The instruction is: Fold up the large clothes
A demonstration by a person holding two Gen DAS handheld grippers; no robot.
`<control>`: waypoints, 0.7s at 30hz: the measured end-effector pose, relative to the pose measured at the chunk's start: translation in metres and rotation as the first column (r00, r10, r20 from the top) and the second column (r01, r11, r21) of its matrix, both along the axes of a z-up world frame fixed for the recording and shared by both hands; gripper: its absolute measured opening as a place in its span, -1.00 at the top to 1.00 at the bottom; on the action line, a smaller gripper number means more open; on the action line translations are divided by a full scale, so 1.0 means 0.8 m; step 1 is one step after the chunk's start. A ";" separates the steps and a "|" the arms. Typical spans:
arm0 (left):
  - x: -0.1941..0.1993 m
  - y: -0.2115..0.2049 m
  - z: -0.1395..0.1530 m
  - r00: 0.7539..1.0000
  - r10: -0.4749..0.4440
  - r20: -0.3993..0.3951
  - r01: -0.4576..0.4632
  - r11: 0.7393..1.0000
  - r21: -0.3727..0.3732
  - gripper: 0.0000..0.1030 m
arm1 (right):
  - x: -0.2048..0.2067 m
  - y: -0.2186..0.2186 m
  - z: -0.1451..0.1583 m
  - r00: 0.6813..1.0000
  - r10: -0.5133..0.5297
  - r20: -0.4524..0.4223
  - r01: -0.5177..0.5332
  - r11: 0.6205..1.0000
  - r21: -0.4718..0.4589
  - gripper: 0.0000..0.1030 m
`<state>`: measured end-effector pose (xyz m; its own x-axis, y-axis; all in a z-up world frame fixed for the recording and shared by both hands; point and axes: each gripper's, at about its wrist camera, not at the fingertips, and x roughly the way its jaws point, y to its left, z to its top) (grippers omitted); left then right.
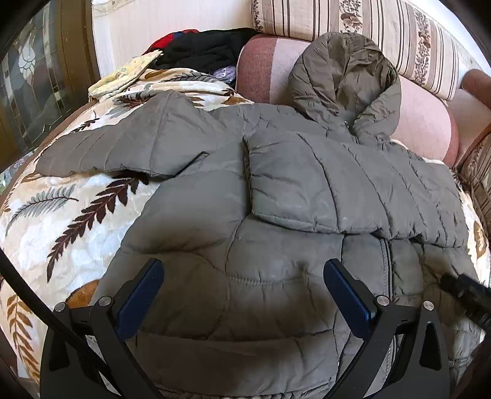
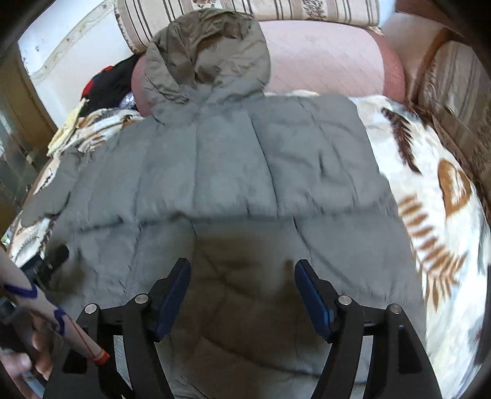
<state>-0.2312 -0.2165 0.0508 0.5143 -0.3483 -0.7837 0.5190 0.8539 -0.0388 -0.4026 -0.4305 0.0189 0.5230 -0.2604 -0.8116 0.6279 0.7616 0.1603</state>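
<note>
A grey puffer jacket (image 1: 214, 199) lies flat on a leaf-patterned blanket (image 1: 61, 221), its hood (image 1: 343, 79) propped against a pink bolster (image 1: 423, 122). One sleeve (image 1: 307, 190) is folded across the chest. The other sleeve (image 1: 122, 147) stretches out to the left. My left gripper (image 1: 244, 267) hangs open just above the lower body of the jacket, with nothing between its fingers. In the right wrist view the same jacket (image 2: 245, 159) fills the middle. My right gripper (image 2: 242, 264) stands open over its lower part, gripping no fabric.
A pile of dark and red clothes (image 1: 202, 49) sits at the back left. A striped cushion (image 1: 368, 27) lines the back. A person's hand (image 2: 18, 365) shows at the lower left of the right wrist view. Blanket (image 2: 435, 199) lies bare on the jacket's right.
</note>
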 end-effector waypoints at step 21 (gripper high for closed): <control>-0.009 -0.027 -0.048 0.999 -0.028 0.022 0.025 0.991 0.132 -1.00 | 0.013 0.047 -0.048 0.990 0.019 -0.141 -0.051 0.974 -0.223 -0.77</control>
<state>-0.2380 -0.2384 0.0123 0.5251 -0.2567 -0.8114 0.5411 0.8366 0.0855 -0.3921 -0.3930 -0.0195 0.4227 -0.4283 -0.7987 0.6043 0.7900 -0.1038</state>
